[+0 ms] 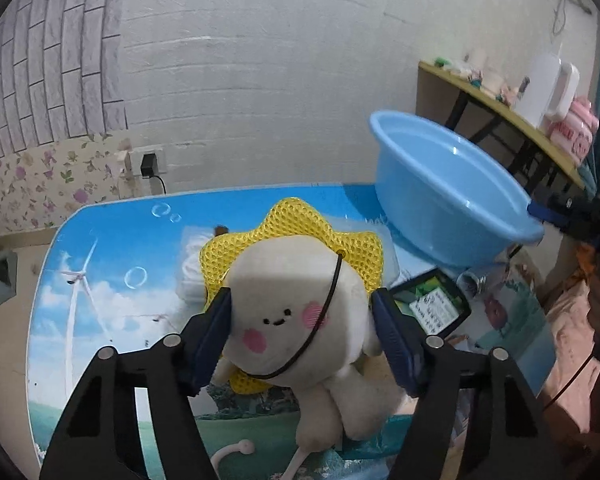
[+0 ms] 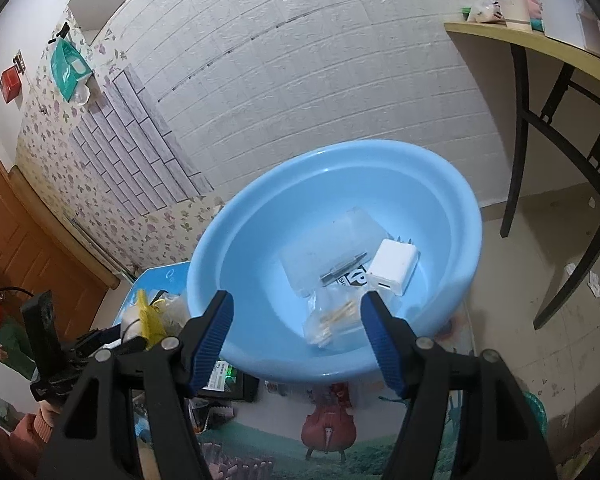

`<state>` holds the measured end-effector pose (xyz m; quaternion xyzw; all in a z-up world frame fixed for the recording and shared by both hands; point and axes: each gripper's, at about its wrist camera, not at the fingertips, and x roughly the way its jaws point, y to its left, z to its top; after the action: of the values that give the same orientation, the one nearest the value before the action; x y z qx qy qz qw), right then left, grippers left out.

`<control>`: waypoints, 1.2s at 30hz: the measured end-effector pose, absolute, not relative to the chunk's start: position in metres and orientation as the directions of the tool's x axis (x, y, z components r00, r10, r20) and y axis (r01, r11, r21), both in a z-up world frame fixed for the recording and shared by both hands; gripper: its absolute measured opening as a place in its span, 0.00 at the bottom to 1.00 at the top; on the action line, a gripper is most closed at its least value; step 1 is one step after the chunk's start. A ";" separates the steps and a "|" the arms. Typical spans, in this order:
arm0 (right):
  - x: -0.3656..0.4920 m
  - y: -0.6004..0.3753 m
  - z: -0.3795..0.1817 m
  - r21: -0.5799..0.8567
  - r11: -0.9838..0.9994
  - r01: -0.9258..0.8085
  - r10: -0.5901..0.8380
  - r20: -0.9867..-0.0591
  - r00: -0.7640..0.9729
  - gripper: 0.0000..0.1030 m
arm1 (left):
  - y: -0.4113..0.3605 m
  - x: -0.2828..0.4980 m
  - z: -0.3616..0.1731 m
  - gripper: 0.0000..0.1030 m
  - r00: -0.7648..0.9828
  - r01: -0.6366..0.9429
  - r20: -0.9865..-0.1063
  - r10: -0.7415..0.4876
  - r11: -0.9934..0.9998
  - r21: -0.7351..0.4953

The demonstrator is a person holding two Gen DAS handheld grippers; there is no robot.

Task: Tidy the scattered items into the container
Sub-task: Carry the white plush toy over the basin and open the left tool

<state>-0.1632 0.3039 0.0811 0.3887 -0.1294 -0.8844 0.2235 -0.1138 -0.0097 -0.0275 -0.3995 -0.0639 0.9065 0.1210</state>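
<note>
The plush toy (image 1: 296,320), cream-coloured with a yellow mesh collar and a thin black cord across its face, sits between the fingers of my left gripper (image 1: 302,334) above the printed table mat (image 1: 100,280). Both blue pads (image 1: 216,332) lie against the sides of its head, so I read this as a grip on the toy, though how firmly the soft body is pinched I cannot tell. The legs and a thin tail hang below the pads.

The blue basin (image 2: 340,184), which I take to be the container, stands at the far right corner of the mat, near the toy but apart from it. In the right wrist view it already holds a white charger (image 2: 394,266), a clear flat packet (image 2: 328,248) and a small bag of thin sticks (image 2: 336,320). My right gripper (image 2: 298,336) hovers at the basin's near rim with its jaws parted and nothing between them.

Still on the mat: a dark box with a white label (image 1: 432,304) and a small glass jar (image 1: 470,282), both just beside the basin's base.

Risks, as I judge them: the plush may compress and slip from the pads during the carry; the dangling legs or tail may catch on the basin's rim; the loose cord may snag a finger; a low carry could knock the box or jar.
</note>
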 end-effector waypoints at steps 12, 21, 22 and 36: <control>-0.160 0.303 0.084 0.409 -0.857 0.315 -0.513 -0.609 -0.605 0.64 | 0.016 -0.117 0.029 0.66 -0.726 -0.245 -0.611 0.315 -0.949 -0.198; -0.152 0.319 0.086 0.349 -0.888 0.300 -0.457 -0.598 -0.658 0.64 | 0.090 -0.152 0.051 0.68 -0.702 -0.391 -0.579 0.415 -0.904 -0.173; -0.152 0.321 0.086 0.345 -0.890 0.299 -0.454 -0.597 -0.661 0.64 | 0.099 -0.156 0.051 0.69 -0.692 -0.409 -0.584 0.424 -0.897 -0.167; -0.152 0.346 0.076 0.380 -0.886 0.266 -0.453 -0.591 -0.667 0.64 | 0.151 -0.169 0.043 0.78 -0.658 -0.464 -0.620 0.427 -0.878 -0.113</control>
<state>-0.1521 0.3462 0.0764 0.3561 -0.1316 -0.9035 0.1989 -0.1687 0.1506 0.0427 -0.3335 0.0277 0.9100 0.2450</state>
